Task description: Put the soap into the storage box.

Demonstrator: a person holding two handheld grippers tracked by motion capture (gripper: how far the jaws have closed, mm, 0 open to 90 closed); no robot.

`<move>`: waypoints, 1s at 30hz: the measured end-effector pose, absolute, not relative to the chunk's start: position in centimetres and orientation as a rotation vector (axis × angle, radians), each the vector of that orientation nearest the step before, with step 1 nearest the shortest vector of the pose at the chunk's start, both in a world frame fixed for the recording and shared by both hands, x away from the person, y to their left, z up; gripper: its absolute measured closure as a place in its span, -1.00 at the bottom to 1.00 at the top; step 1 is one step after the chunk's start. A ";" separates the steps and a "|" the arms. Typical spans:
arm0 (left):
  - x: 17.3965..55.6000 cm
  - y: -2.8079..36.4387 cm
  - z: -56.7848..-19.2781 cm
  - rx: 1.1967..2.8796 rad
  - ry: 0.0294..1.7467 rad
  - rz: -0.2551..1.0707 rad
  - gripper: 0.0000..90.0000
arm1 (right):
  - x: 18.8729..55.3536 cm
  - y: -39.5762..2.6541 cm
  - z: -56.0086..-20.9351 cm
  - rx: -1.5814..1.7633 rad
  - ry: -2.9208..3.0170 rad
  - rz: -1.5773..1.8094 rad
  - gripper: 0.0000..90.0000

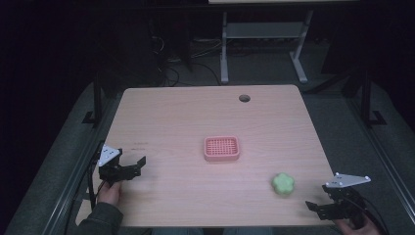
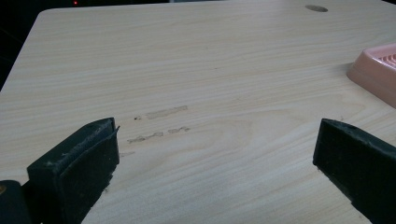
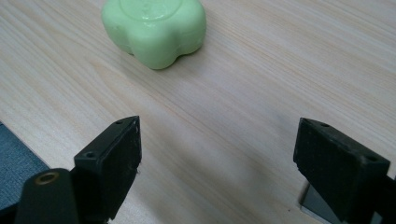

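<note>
The left gripper [image 1: 133, 166], black with a grey three-cornered plate on top, is sitting near the left edge of the desk, toward its near left corner, with its jaws pointing toward the middle of the desk. In the left gripper view [image 2: 212, 163] its two black padded jaws are standing wide apart. The person's left hand [image 1: 109, 192] is gripping it from behind, a dark sleeve [image 1: 98, 220] trailing to the near edge. The right gripper [image 1: 318, 209], black with the same grey plate, is hovering at the near right corner, its jaws aiming leftward. In the right gripper view [image 3: 217, 156] its jaws are gaping wide. The right hand [image 1: 356, 226] is holding it at the near edge.
</note>
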State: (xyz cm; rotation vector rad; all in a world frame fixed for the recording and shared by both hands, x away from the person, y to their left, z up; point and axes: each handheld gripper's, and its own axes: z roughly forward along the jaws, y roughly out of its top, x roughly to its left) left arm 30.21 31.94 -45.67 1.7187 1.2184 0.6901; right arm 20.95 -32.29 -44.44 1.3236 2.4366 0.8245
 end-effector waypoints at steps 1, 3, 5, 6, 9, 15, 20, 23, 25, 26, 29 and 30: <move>30.2 31.9 -45.7 1.720 1.218 0.690 -1.00 | 21.0 -32.3 -44.4 1.323 2.437 0.826 -0.67; 30.2 31.9 -45.7 1.724 1.219 0.686 -1.00 | 20.9 -32.3 -44.4 1.324 2.437 0.838 -0.67; 30.2 31.8 -45.7 1.732 1.213 0.684 -1.00 | 20.9 -32.3 -44.3 1.323 2.438 0.841 -0.67; 30.2 31.8 -45.7 1.737 1.210 0.685 -1.00 | 21.0 -32.2 -44.3 1.312 2.437 0.836 -0.67; 30.1 31.8 -45.8 1.746 1.211 0.680 -1.00 | 21.1 -32.0 -44.3 1.318 2.441 0.837 -0.67; 30.1 31.7 -45.7 1.753 1.203 0.683 -1.00 | 21.2 -31.4 -44.2 1.272 2.461 0.812 -0.67; 30.3 31.6 -45.8 1.757 1.215 0.680 -1.00 | 21.3 -31.1 -44.1 1.265 2.466 0.824 -0.67; 30.3 31.6 -45.8 1.758 1.214 0.681 -1.00 | 21.4 -30.5 -44.1 1.249 2.479 0.817 -0.67; 30.3 31.6 -45.8 1.755 1.219 0.681 -1.00 | 21.5 -30.0 -44.0 1.245 2.489 0.815 -0.67; 30.3 31.6 -45.8 1.756 1.220 0.679 -1.00 | 21.6 -29.8 -44.0 1.238 2.495 0.813 -0.67; 30.4 31.5 -45.8 1.763 1.222 0.679 -1.00 | 21.7 -29.4 -44.1 1.217 2.505 0.804 -0.67; 30.4 31.5 -45.8 1.767 1.221 0.681 -1.00 | 21.7 -29.3 -44.1 1.215 2.508 0.804 -0.67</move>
